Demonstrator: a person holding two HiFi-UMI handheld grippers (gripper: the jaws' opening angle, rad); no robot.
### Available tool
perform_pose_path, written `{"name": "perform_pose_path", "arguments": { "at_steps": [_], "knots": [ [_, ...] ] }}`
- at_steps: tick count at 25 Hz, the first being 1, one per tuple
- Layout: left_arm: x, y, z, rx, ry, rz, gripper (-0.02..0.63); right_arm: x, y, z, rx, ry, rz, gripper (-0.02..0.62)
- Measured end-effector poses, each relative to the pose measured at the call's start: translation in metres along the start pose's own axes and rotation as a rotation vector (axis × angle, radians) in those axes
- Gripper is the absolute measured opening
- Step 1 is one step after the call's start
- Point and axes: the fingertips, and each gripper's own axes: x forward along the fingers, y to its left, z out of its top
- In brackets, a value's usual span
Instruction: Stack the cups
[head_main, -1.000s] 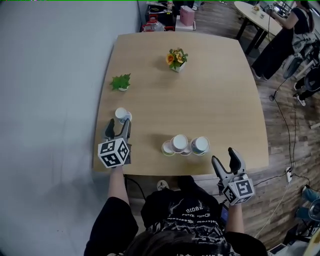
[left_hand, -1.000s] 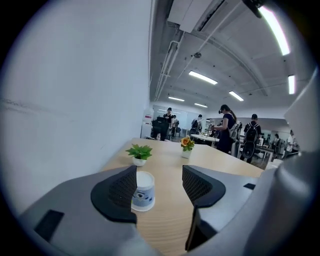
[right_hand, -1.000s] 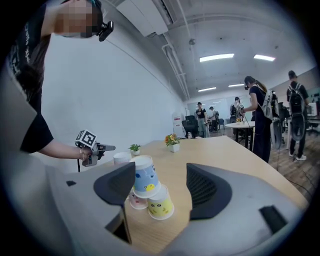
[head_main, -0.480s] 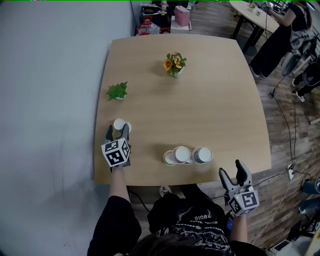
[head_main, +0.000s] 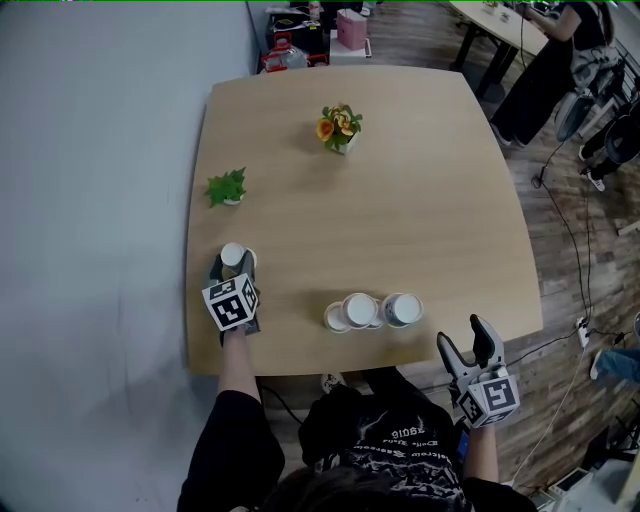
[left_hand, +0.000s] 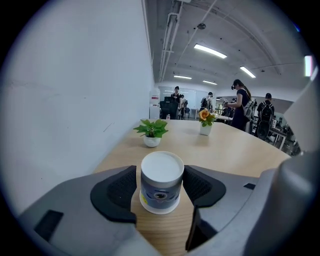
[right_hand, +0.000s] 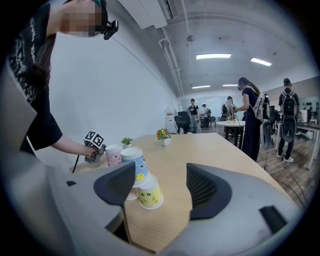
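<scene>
The cup (left_hand: 161, 182) stands upside down at the lower left of the head view, near the left edge of the table (head_main: 400, 180). Its rim is on the wood and its closed base is up, so its long axis runs vertical.

The left claw (left_hand: 159, 191) brackets it. The jaws stand apart, one pad on each side of the wall and very close, with no squeeze showing yet. The right claw (head_main: 466, 338) hangs off the table's near edge at the lower right, jaws apart with nothing between them.

Three more cups (head_main: 360, 309) huddle at the lower centre, base up and touching one another. In the right gripper view one of them sits higher than its neighbours.

The cup looks like thin paper, so it is probably very light and easy to dent. The wall narrows towards the upturned base, so pads set high could slide off upward. The best hold is likely mid-wall or a little lower, with gentle pressure. It should be kept upright as it lifts, so it can drop straight over another cup.
</scene>
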Motion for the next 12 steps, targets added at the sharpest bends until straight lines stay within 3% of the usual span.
{"name": "perform_pose_path", "arguments": {
  "at_steps": [7, 12],
  "knots": [
    [-0.001, -0.002, -0.002, 0.050, 0.015, -0.006, 0.265, -0.001, 0.003, 0.002, -0.010, -0.004, -0.007, 0.330],
    [-0.009, -0.011, 0.009, 0.063, -0.019, -0.046, 0.261, -0.003, 0.008, -0.001, -0.012, -0.006, -0.007, 0.327]
  ]
}}
